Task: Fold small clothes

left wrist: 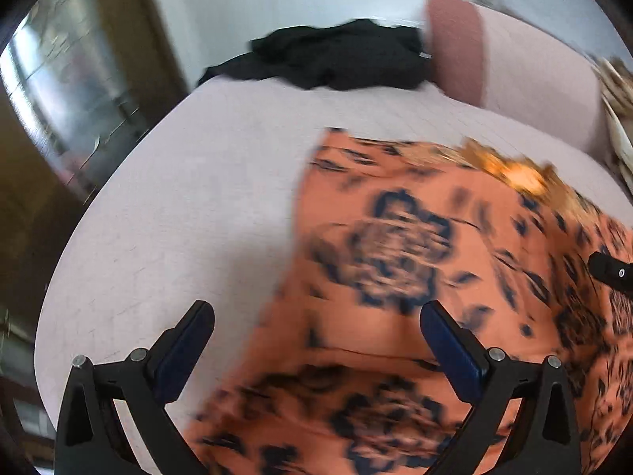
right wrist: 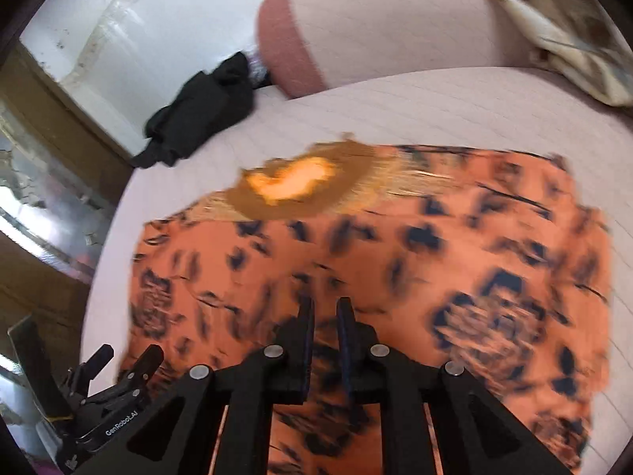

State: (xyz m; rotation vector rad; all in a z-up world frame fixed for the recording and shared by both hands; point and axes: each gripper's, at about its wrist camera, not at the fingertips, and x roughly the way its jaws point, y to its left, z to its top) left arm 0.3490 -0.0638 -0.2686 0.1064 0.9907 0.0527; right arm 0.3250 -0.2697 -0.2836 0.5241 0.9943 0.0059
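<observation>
An orange garment with a dark flower print [left wrist: 415,261] lies spread on the pale pink bed [left wrist: 190,198]. It also shows in the right wrist view [right wrist: 395,253], with a gold embroidered neck patch [right wrist: 292,186] at its far edge. My left gripper [left wrist: 316,316] is open and empty, above the garment's left edge. My right gripper [right wrist: 325,308] hangs above the middle of the garment, jaws nearly closed with a narrow gap and nothing between them. The left gripper shows at the lower left of the right wrist view [right wrist: 126,356]. Both views are blurred by motion.
A crumpled black garment [left wrist: 336,55] lies at the far side of the bed, next to a pink bolster [left wrist: 459,47]. A patterned cushion or blanket [right wrist: 565,39] sits at the far right. The bed edge drops to a dark floor on the left.
</observation>
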